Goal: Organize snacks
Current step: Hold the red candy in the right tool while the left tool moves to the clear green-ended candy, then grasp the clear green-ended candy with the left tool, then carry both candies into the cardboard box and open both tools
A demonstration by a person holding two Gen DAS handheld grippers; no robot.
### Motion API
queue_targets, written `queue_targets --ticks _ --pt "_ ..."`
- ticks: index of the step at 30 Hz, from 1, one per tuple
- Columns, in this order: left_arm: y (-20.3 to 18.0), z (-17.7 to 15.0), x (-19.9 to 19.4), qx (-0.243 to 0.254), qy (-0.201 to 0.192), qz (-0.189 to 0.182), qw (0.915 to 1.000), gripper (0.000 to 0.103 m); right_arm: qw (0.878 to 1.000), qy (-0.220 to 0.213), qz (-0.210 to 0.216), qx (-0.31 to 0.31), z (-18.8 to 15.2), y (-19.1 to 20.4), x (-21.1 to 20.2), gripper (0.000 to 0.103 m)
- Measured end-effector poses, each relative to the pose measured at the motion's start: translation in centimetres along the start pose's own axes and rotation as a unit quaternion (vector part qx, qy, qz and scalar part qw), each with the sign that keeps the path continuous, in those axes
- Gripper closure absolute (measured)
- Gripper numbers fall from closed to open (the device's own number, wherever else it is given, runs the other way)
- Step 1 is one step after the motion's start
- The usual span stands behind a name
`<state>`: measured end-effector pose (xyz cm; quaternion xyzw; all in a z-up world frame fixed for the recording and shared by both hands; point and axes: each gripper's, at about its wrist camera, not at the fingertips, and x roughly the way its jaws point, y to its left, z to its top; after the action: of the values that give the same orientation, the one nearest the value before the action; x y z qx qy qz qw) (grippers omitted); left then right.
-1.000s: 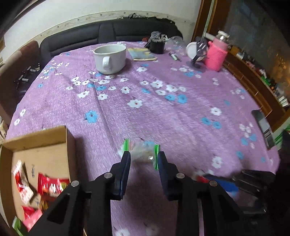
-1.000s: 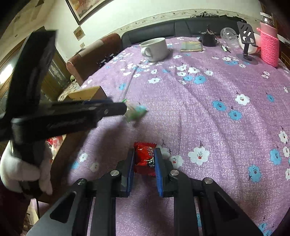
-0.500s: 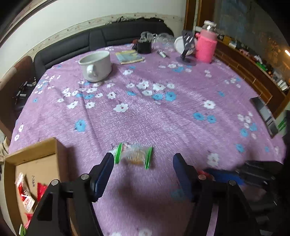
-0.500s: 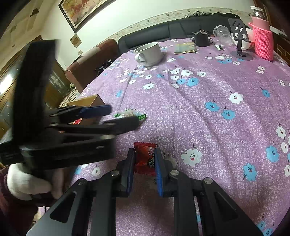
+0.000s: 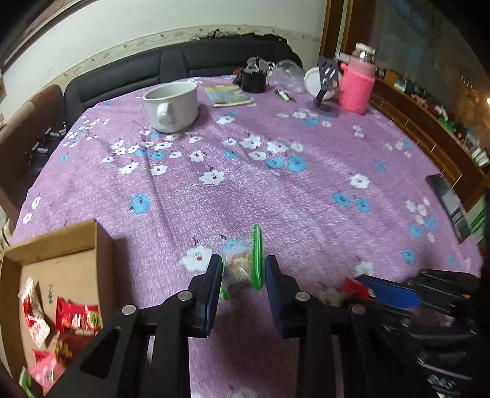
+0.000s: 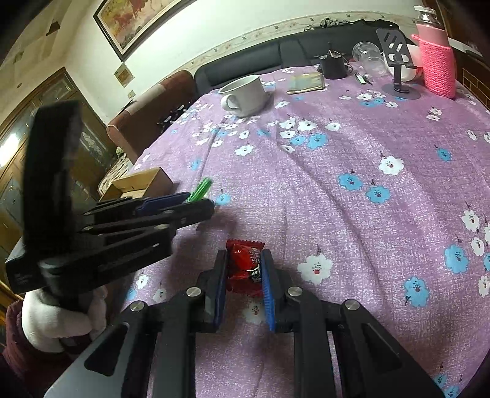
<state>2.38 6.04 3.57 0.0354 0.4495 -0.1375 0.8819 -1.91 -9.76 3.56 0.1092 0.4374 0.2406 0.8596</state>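
Green-edged snack packet (image 5: 242, 263), loose 0.5 s ago, now between left gripper (image 5: 240, 286) fingers.

a round table (image 5: 306, 189) stands covered by a purple cloth (image 6: 352, 159) printed with white and blue flowers. a dark sofa (image 5: 183, 64) runs along the far edge of the table, against a white wall (image 5: 153, 24) carrying a patterned border strip. a brown armchair (image 6: 153, 101) sits at the left end of the sofa. a framed picture (image 6: 134, 18) hangs on the wall above it. a dark wooden cabinet with glass doors (image 6: 39, 122) stands at the left. wooden shelving (image 5: 428, 122) lines the right side. lighting is dim and indoor.
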Motion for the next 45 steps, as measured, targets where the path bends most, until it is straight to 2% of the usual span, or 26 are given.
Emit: queue_targets --ticks 6,10,11,13,14,17,19,23,24,25,27,32,37,42,45 --pt "0.1 -1.9 -4.8 -0.02 -0.042 -0.023 0.9986 0.074 1.0 -0.009 0.03 -0.003 0.0 0.5 -0.4 0.083" --pt "0.6 -2.3 -5.7 -0.033 -0.038 -0.034 0.9982 0.072 0.999 -0.028 0.01 0.02 0.4 -0.8 -1.4 0.083" --pt "0.7 -2.3 -5.4 -0.036 -0.032 -0.039 0.9981 0.069 0.999 -0.031 0.01 0.031 0.5 -1.3 -1.7 0.083" --pt "0.5 -2.2 -4.2 -0.041 -0.018 -0.046 0.9979 0.042 0.998 -0.035 0.013 0.059 0.7 -2.8 -2.1 0.083" --pt "0.1 -2.2 -3.6 -0.041 -0.014 -0.044 0.9981 0.038 0.997 -0.037 0.015 0.071 0.8 -3.4 -2.3 0.083" --pt "-1.1 -1.5 -0.9 -0.045 0.002 -0.051 0.9976 0.035 0.996 -0.037 0.019 0.081 0.9 -4.0 -2.4 0.083" --pt "-2.0 -0.9 0.7 -0.04 0.012 -0.041 0.9983 0.028 0.996 -0.035 0.02 0.074 0.9 -3.7 -2.3 0.083" --pt "-3.8 -0.2 3.3 0.001 0.018 -0.001 0.9998 0.029 0.998 -0.042 0.001 0.056 1.0 -3.0 -2.6 0.084" --pt "-4.1 -0.2 3.6 0.012 0.017 0.014 0.9997 0.041 0.997 -0.042 0.009 0.06 1.1 -3.2 -2.7 0.084" --pt "-4.2 -0.2 3.7 0.022 0.013 0.025 0.9994 0.06 0.997 -0.044 0.014 0.064 1.1 -3.4 -2.9 0.084" --pt "-3.8 -0.3 3.5 0.016 0.014 0.012 0.9997 0.069 0.997 -0.048 0.011 0.065 1.2 -3.4 -3.1 0.084" --pt "-2.8 -0.5 2.7 0.008 0.011 0.004 0.9999 0.07 0.997 -0.045 0.009 0.065 1.2 -3.4 -2.9 0.084" --pt "-2.1 -1.1 0.1 -0.016 -0.013 -0.014 0.9997 0.07 0.998 -0.041 0.013 0.055 1.0 -3.0 -2.5 0.084" --pt "-0.4 -2.5 -4.3 -0.049 -0.049 -0.029 0.9972 0.07 0.998 -0.037 0.02 0.04 0.7 -2.2 -2.0 0.084" --pt "2.0 -4.1 -7.6 -0.085 -0.074 -0.035 0.993 0.07 0.999 -0.035 0.027 0.03 0.4 -1.7 -1.7 0.084"
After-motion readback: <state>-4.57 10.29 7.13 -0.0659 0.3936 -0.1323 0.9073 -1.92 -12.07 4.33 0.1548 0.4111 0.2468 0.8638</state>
